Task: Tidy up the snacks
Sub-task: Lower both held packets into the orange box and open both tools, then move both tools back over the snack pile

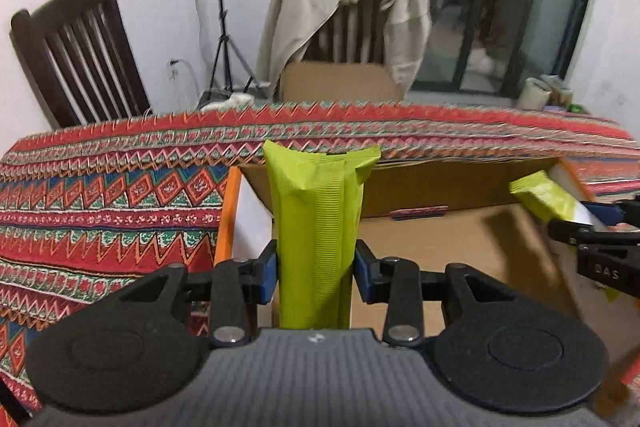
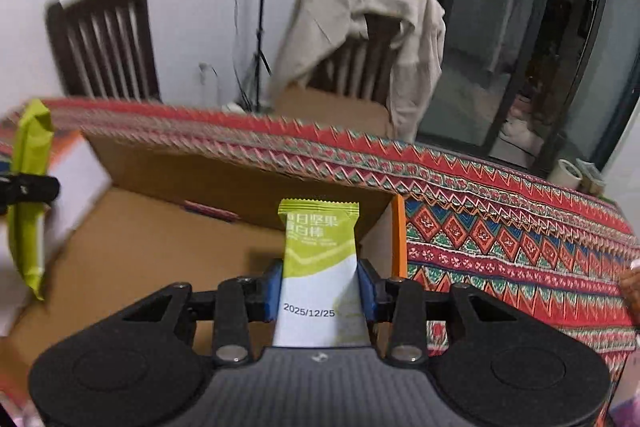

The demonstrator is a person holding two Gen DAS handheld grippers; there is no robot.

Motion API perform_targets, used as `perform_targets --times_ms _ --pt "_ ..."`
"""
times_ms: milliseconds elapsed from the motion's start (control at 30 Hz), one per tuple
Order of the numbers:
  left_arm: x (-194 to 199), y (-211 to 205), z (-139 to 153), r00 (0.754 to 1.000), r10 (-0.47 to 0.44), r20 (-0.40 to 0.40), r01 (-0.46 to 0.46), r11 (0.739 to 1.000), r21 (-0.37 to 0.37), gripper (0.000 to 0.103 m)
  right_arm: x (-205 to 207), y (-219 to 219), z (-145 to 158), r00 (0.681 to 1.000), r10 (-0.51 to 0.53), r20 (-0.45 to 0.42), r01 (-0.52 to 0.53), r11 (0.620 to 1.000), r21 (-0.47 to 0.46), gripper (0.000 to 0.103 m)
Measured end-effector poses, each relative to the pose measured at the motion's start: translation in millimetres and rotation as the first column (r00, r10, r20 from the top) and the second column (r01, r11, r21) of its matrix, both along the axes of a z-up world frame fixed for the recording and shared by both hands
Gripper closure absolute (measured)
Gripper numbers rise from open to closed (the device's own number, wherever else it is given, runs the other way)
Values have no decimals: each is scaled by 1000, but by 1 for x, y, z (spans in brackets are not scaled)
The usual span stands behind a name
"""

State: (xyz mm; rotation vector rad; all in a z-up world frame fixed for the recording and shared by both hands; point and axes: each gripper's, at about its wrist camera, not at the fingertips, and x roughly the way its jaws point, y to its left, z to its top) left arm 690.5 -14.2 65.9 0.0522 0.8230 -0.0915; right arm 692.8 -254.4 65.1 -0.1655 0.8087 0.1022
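Left gripper clamps our green snack bar above the cardboard box, near its left wall; right gripper pinches a second bar by the right wall. We judge placing underway; next, lower and release inside.

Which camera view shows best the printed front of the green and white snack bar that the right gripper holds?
The right wrist view: the green and white snack bar faces the camera between the right gripper pads, its text and date readable. The left wrist view shows only its blurred end at the far right.
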Motion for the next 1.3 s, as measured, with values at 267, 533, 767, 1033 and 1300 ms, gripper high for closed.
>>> perform_targets --times_ms 267,533,767,1033,1300 --pt "12 2 -18 1000 -17 -16 17 1000 8 41 28 17 -30 999 10 -48 -15 994 -109 55" --pt "-27 21 41 998 -3 64 4 1000 -18 35 3 9 12 998 38 51 -34 997 -75 38" --pt "-106 36 113 983 -21 185 29 999 -40 21 -66 -9 90 982 58 181 -51 998 -43 27" --pt "-229 45 150 939 -81 335 110 992 -67 12 -183 -23 153 937 112 331 -115 993 -9 15" --pt "-341 51 122 898 -92 430 138 987 -78 5 -298 -38 144 891 167 422 -195 981 23 10"
